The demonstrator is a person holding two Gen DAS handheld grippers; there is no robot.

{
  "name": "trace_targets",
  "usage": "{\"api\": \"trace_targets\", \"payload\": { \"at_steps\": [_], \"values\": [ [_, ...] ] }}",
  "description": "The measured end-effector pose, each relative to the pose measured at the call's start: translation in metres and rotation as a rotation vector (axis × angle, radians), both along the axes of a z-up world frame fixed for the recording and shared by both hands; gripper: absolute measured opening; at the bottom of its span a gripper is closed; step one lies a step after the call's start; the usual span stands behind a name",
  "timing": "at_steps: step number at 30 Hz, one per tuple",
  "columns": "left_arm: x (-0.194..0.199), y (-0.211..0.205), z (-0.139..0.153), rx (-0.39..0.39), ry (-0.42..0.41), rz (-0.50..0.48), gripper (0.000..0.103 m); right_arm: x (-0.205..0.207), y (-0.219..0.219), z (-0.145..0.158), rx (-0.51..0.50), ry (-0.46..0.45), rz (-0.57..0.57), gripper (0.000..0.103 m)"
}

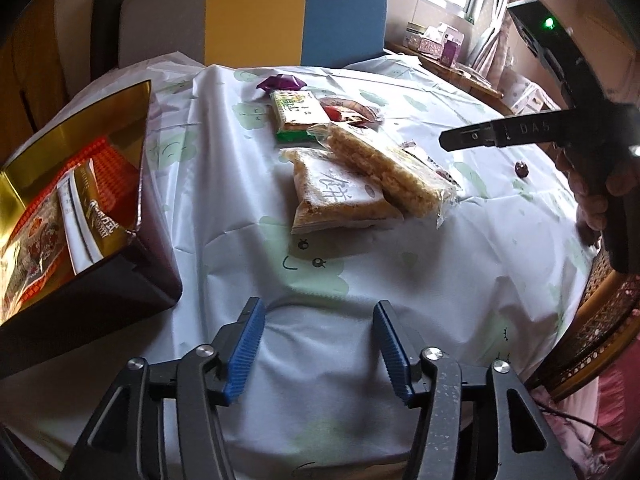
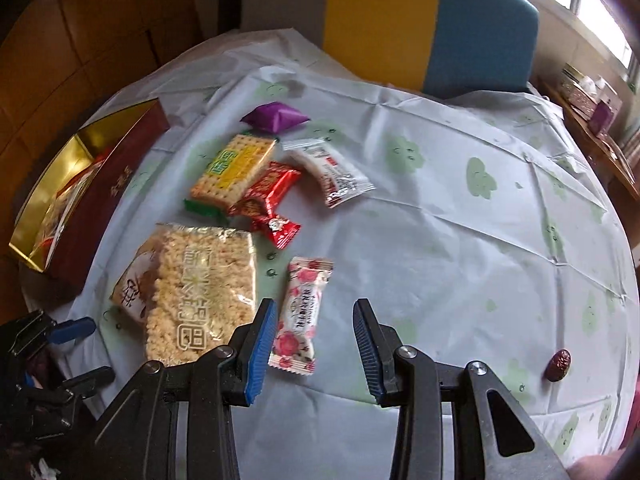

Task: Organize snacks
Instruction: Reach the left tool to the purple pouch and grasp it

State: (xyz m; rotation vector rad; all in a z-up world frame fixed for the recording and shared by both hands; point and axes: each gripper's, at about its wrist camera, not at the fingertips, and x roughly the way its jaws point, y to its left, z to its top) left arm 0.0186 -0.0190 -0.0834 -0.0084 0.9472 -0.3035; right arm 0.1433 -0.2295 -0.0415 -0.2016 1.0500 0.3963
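Note:
My left gripper (image 1: 318, 306) hangs open over bare tablecloth, nothing between its blue pads. To its left stands a red box (image 1: 120, 120) lined in gold, with snack packets inside. Ahead lie a rice-crisp bar (image 1: 388, 168) overlapping a flat cake packet (image 1: 336, 196), a green cracker pack (image 1: 296, 114) and a purple packet (image 1: 280, 82). My right gripper (image 2: 315, 304) is open just above a pink flowered packet (image 2: 300, 312) that lies on the cloth by its left finger, not pinched. Red candies (image 2: 268, 192) and a white packet (image 2: 332, 174) lie beyond.
A dark red date (image 2: 558, 364) lies alone at the right. The round table (image 2: 480, 200) wears a pale cloth with green prints. A yellow and blue chair (image 1: 296, 12) stands behind it; a wicker chair (image 1: 592, 328) sits at the right edge. A hand (image 1: 592, 200) holds the right gripper.

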Motion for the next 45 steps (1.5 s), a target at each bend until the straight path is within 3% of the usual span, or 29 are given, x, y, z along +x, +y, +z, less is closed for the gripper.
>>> {"api": "trace_targets", "payload": {
  "at_steps": [9,13,21,26,30,33,37,40,45],
  "values": [
    [-0.001,-0.006,-0.001,0.026,-0.003,-0.014,0.068,-0.008,0.011,-0.003,0.039,0.042,0.08,0.04],
    [-0.001,-0.008,-0.001,0.036,-0.005,-0.017,0.069,-0.011,0.017,-0.003,0.114,0.085,0.132,0.061],
    [-0.001,-0.009,-0.001,0.032,-0.004,-0.018,0.07,-0.004,0.033,-0.012,0.165,0.145,0.146,0.062],
    [-0.001,-0.008,-0.001,0.033,-0.005,-0.019,0.07,0.006,0.037,-0.016,0.215,0.18,0.139,0.073],
    [-0.001,-0.009,-0.001,0.039,-0.005,-0.024,0.072,0.01,0.048,-0.021,0.204,0.191,0.158,0.078],
    [-0.001,-0.009,-0.001,0.043,-0.005,-0.026,0.072,0.007,0.058,-0.029,0.139,0.184,0.174,0.076],
    [0.001,-0.009,0.001,0.048,0.005,-0.022,0.072,0.007,0.057,-0.029,0.123,0.177,0.158,0.074],
    [0.006,-0.005,0.009,0.005,0.029,-0.002,0.071,0.01,0.049,-0.029,0.104,0.182,0.103,0.074],
    [0.018,0.001,0.038,-0.059,0.002,0.024,0.071,0.011,0.048,-0.031,0.088,0.206,0.072,0.075]
  ]
}}
